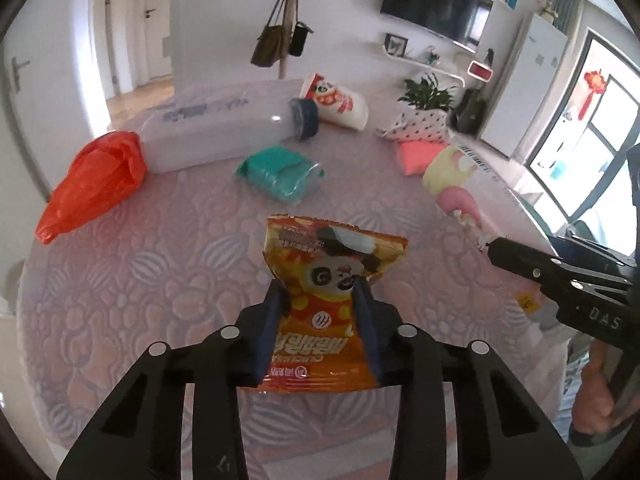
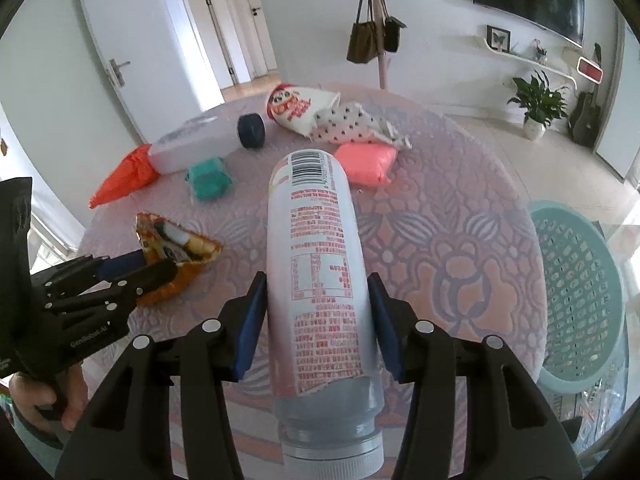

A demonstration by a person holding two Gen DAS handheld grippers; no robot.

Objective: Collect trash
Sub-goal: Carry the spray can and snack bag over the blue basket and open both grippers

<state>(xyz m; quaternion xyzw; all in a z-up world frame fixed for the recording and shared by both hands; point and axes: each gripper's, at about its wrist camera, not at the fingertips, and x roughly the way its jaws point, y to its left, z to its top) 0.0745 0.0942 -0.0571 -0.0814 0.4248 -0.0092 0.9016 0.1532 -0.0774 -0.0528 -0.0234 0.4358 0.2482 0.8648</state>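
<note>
My left gripper (image 1: 320, 294) is shut on an orange snack packet (image 1: 332, 276) with a panda print, held above the patterned table (image 1: 160, 280). From the right wrist view the same packet (image 2: 176, 248) sits pinched in the left gripper (image 2: 160, 266). My right gripper (image 2: 318, 284) is shut on a white bottle (image 2: 320, 264) with red print and a barcode, cap end toward the camera. That bottle (image 1: 456, 192) shows at the right of the left wrist view, ahead of the right gripper's fingers (image 1: 520, 260).
On the table lie an orange plastic bag (image 1: 92, 184), a clear bottle with blue cap (image 1: 224, 132), a teal pack (image 1: 280, 176), a white panda packet (image 1: 340, 104), a dotted wrapper (image 2: 356, 124) and a pink pack (image 2: 366, 162). A teal plastic chair (image 2: 576, 296) stands right.
</note>
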